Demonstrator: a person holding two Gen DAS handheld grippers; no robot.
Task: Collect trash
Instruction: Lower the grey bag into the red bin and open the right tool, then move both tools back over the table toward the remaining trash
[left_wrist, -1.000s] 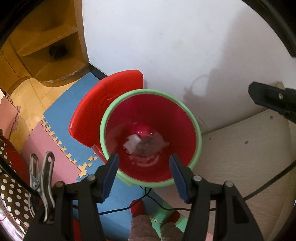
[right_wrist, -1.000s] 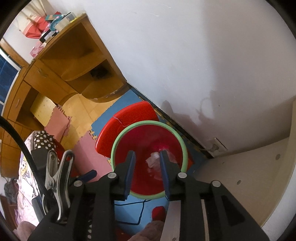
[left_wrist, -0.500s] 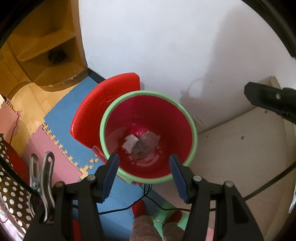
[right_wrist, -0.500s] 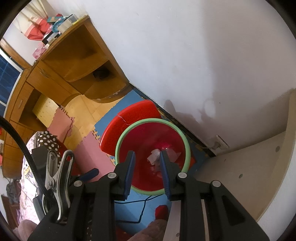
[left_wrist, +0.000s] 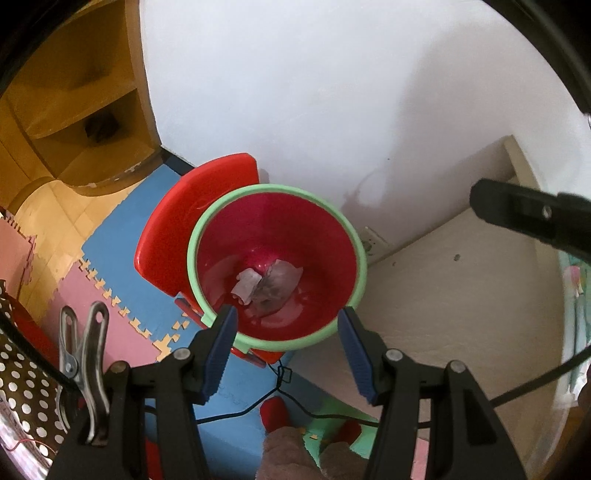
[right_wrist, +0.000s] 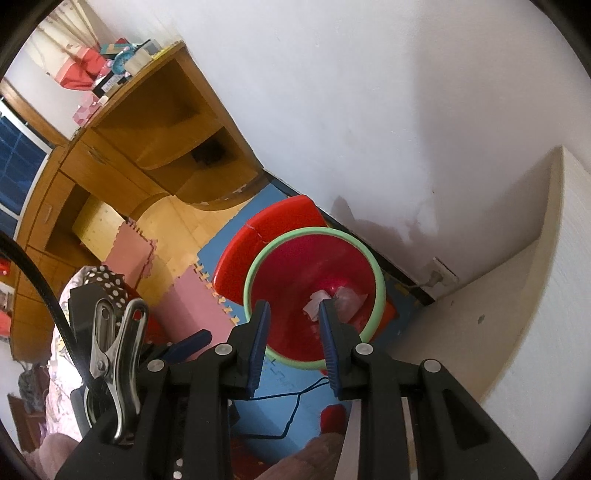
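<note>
Trash (left_wrist: 267, 286) lies inside bin rim (left_wrist: 364, 266); both tongs (left_wrist: 286, 336) (right_wrist: 293, 332) hover released above.

A white plastered wall (right_wrist: 369, 110) meets a floor covered with blue, pink and green interlocking foam mats (left_wrist: 118, 240), with bare pale wooden flooring (right_wrist: 184, 225) beyond them. A brown wooden corner cabinet with open curved shelves (right_wrist: 155, 147) stands against the wall, carrying a jumble of pink, red and teal items (right_wrist: 107, 70) on its top, and a dark object (left_wrist: 101, 127) sits in its lower shelf. A pale beige board panel (left_wrist: 461, 288) lies below the wall beside a white wall socket (right_wrist: 441, 275), a thin black cable (right_wrist: 291, 410) trails over the blue mat, and a dark polka-dotted fabric (left_wrist: 22, 387) lies at the left edge.
</note>
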